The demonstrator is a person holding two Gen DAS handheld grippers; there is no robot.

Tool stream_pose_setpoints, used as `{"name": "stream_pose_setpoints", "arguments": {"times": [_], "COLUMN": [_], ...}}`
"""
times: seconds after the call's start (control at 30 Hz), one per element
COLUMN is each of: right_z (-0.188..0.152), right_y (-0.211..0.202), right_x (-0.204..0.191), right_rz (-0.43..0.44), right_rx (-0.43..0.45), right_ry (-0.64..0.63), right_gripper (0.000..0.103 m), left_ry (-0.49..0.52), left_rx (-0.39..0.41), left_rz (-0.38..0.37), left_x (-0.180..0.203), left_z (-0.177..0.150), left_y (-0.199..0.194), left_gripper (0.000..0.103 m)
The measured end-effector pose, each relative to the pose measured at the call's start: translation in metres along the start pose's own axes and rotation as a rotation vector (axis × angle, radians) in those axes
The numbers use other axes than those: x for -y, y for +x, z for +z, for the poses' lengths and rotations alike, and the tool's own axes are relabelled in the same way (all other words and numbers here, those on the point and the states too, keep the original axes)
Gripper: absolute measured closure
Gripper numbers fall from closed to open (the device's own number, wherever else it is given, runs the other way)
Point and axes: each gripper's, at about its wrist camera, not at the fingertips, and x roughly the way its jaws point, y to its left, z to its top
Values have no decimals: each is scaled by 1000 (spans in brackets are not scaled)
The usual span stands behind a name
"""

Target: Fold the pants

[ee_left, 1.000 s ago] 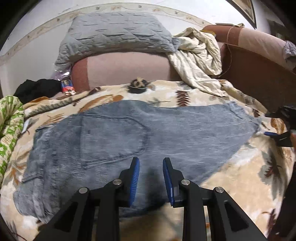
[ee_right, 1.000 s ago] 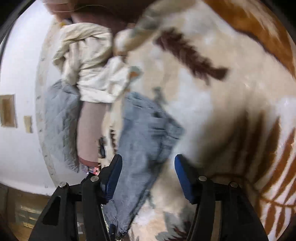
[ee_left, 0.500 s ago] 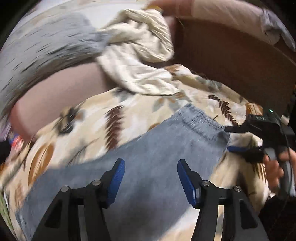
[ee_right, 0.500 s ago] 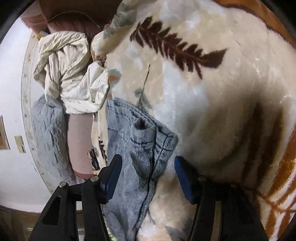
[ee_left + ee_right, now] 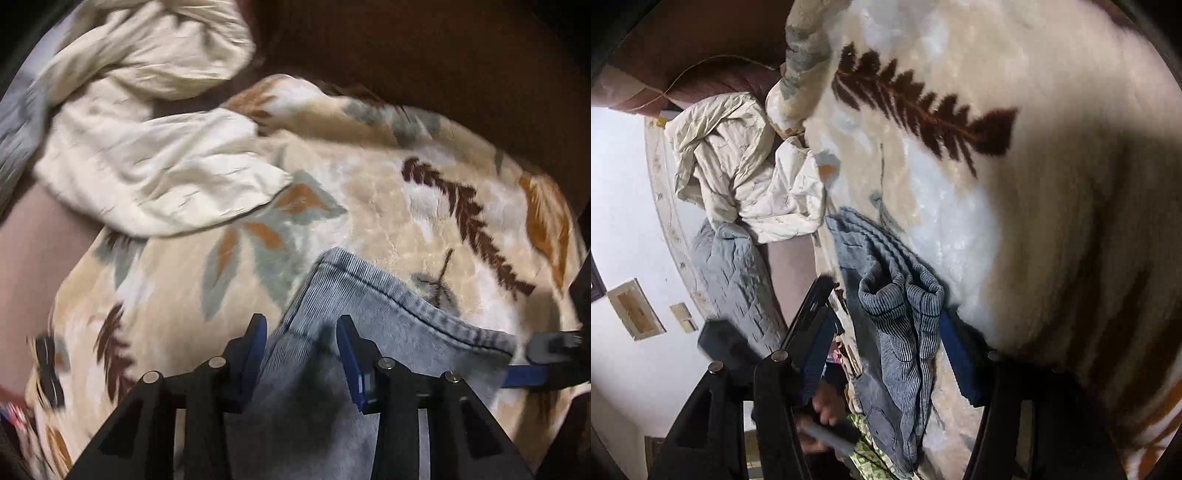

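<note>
Leaf-patterned fleece blanket covers the bed, a crumpled cream sheet at its far left. On it the blue corduroy pants lie lengthwise, seemingly already doubled leg on leg; judging by that, the crosswise folds are still to come. At the hem end the left claw stands half spread, its jaws having just been closing, with the hem's far corner between them but not yet pinched. Right claw is likewise half spread, straddling the bunched hem's near corner, pads apparently not pressing.
</note>
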Motion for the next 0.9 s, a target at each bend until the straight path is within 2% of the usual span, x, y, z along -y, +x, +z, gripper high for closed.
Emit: {"name": "stream_pose_setpoints", "arguments": {"times": [0.1, 0.2, 0.3, 0.43, 0.57, 0.63, 0.73, 0.9], "right_z": [1, 2, 1, 0, -1, -1, -2, -5], "right_y": [0, 2, 3, 5, 1, -5, -8, 1], "right_x": [0, 1, 1, 2, 5, 4, 0, -7], "right_rz": [7, 2, -12, -22, -14, -19, -71, -129], "right_rx": [-25, -38, -41, -30, 1, 25, 55, 71], "right_ry": [-18, -24, -46, -46, -26, -34, -73, -125], "right_gripper": [44, 45, 45, 45, 47, 47, 47, 45], "left_ry": [14, 45, 44, 86, 101, 97, 100, 104], "left_rx": [-22, -60, -71, -65, -47, -46, -50, -30], "left_rz": [-57, -51, -84, -80, -72, -66, -55, -69], "left_x": [1, 3, 2, 8, 13, 11, 12, 14], "left_z": [11, 17, 20, 21, 22, 21, 19, 19], "left_y": [13, 27, 33, 32, 28, 30, 33, 32], "left_gripper": [62, 62, 63, 70, 70, 66, 65, 70]}}
